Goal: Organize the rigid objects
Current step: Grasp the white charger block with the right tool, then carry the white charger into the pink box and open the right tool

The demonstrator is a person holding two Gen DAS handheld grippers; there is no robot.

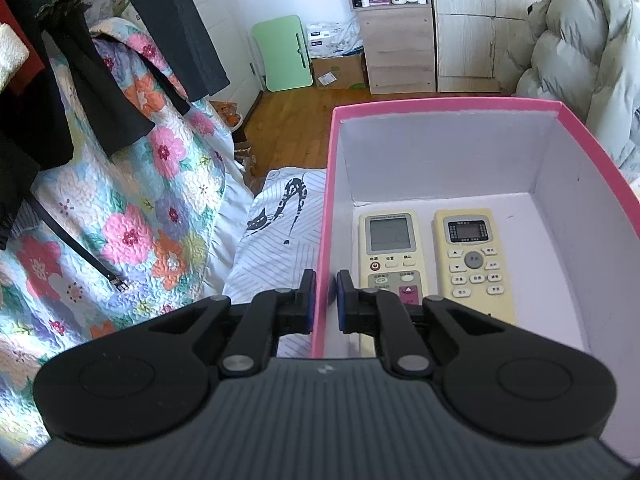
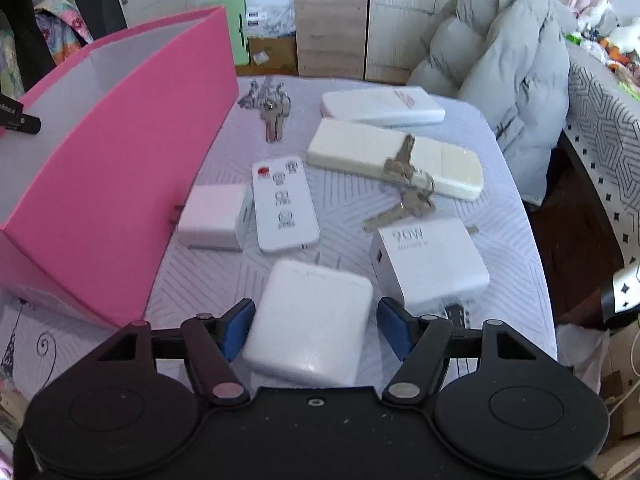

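My left gripper point(image 1: 326, 292) is shut on the left wall of the pink box point(image 1: 322, 216), one finger outside and one inside. Two cream remotes point(image 1: 390, 256) point(image 1: 472, 264) lie side by side on the box floor. In the right wrist view the pink box point(image 2: 120, 168) stands at the left. My right gripper point(image 2: 316, 324) is open around a white charger point(image 2: 310, 320) lying on the table; the pads are a little apart from its sides.
On the table lie a 90W charger point(image 2: 430, 264), a small white charger point(image 2: 214, 216), a slim white remote point(image 2: 282, 204), two long remotes point(image 2: 392, 156) point(image 2: 380, 106), and keys point(image 2: 272, 108) point(image 2: 404, 192). A grey puffer jacket point(image 2: 496, 48) hangs at the back right.
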